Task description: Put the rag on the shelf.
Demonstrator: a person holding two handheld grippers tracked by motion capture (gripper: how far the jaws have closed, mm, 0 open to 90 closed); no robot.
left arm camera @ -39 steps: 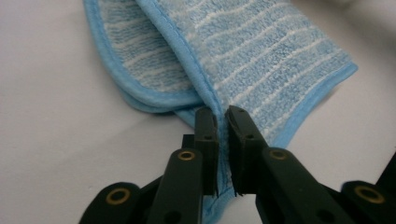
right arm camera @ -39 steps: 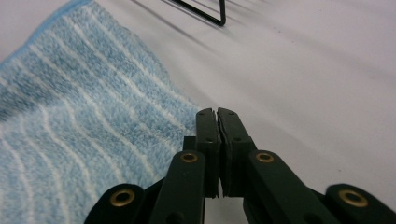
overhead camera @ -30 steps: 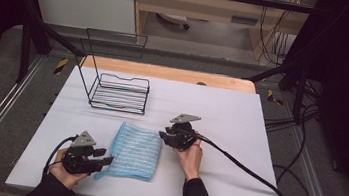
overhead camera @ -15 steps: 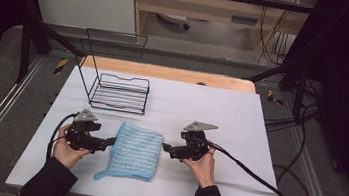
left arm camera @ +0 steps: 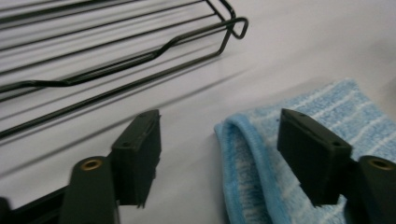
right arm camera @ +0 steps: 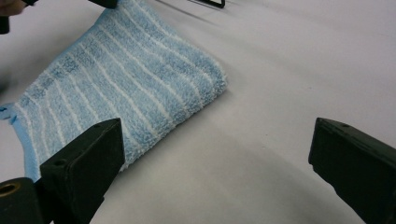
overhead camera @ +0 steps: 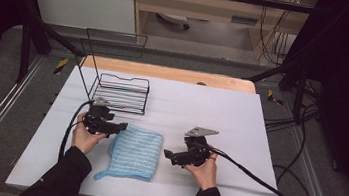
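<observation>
A: Start with the biggest thing. What is everything sitting on?

B: A white table (overhead camera: 238, 136). I will place the rest by the folded blue towel (overhead camera: 133, 152), which lies flat on the near half of the table, left of its middle. It is light blue with thin white stripes, and one corner trails out toward the near edge.

A: What comes next in size?

B: The black wire rack (overhead camera: 120, 93). It stands beyond the towel, toward the far left of the table, close to the towel's far edge but apart from it. In the left gripper view its wires (left arm camera: 116, 60) run across the top, with bare table between them and the cloth (left arm camera: 261, 154).

A: And the two tools?

B: The left gripper (overhead camera: 119, 128) sits at the towel's far left corner, in the person's left hand (overhead camera: 86, 137). Its jaws have just been closing a little, yet they stand apart and clamp nothing. In its own view the folded edge of the towel lies between them, nearer the right-hand jaw, and neither pad presses on it.

A: The other one?

B: The right gripper (overhead camera: 169, 156) is just beside the towel's right edge, held by the right hand (overhead camera: 203, 168), jaws pointing toward the cloth. They have just been opening and are spread wide, released. In its own view the towel (right arm camera: 126, 88) lies ahead and to the left, partly behind the left-hand jaw, with bare table between the jaws.
</observation>
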